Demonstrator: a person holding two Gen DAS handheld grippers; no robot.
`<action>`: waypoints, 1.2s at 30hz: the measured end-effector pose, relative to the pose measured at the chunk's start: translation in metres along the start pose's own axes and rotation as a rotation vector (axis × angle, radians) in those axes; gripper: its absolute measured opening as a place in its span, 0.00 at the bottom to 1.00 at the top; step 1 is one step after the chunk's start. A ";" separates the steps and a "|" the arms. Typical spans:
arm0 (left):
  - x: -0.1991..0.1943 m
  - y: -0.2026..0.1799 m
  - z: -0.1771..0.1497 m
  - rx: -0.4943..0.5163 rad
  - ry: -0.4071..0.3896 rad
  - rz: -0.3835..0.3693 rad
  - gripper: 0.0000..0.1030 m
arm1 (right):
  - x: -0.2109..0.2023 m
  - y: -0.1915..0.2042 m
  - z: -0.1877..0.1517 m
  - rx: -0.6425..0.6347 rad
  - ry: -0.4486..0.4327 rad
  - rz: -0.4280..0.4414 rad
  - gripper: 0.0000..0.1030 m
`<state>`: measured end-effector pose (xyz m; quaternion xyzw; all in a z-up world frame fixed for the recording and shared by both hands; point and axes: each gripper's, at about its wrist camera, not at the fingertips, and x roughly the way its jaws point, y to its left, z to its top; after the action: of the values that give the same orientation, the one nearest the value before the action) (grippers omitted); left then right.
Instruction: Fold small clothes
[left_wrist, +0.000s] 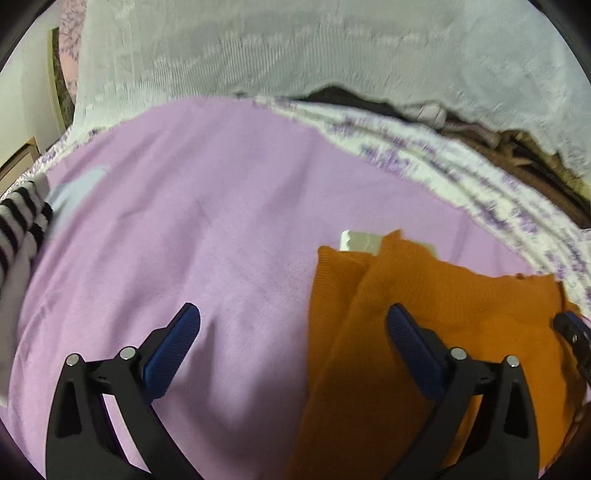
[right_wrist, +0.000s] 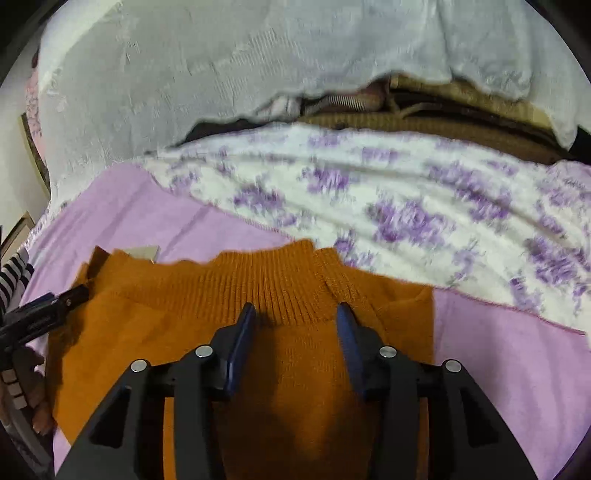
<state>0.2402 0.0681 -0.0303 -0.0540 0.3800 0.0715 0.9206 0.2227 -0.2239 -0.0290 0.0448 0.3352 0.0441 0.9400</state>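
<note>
Jaws: left gripper (left_wrist: 291, 328) spread wide, nothing between the pads. Its right finger (left_wrist: 413, 350) hangs over the left edge of the orange knit sweater (left_wrist: 424, 302); left finger (left_wrist: 177, 343) is over bare lilac sheet (left_wrist: 203, 221). Whether either tip touches the cloth cannot be told. Right gripper (right_wrist: 295, 317) stands partly open, tips at the ribbed collar (right_wrist: 273, 280) of the sweater; the pads do not pinch any fabric in view.

Sweater lies flat on the lilac sheet, collar toward the far side. A white tag (left_wrist: 360, 242) sticks out past its far left corner. Sweater's left edge runs straight; its right edge ends short of more bare sheet.

Open room: wide bare sheet left of the sweater, a narrower strip on its right. Far side is bounded by a white-and-purple floral blanket (right_wrist: 406, 206) lying just beyond the collar, with a pale curtain-like cloth (right_wrist: 221, 74) behind it. A striped black-and-white garment (left_wrist: 20, 218) sits at the far left edge of the sheet, well apart from the sweater.
</note>
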 end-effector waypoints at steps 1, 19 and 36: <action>-0.010 0.001 -0.004 -0.001 -0.021 -0.014 0.96 | -0.012 0.002 -0.003 -0.006 -0.033 -0.002 0.50; -0.047 -0.003 -0.041 0.057 -0.043 -0.022 0.96 | -0.046 0.018 -0.052 -0.043 0.029 0.017 0.74; -0.042 -0.010 -0.043 0.093 -0.033 -0.004 0.96 | -0.049 0.021 -0.054 -0.053 0.015 0.039 0.90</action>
<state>0.1822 0.0483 -0.0306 -0.0108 0.3677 0.0529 0.9284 0.1499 -0.2053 -0.0376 0.0258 0.3400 0.0716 0.9373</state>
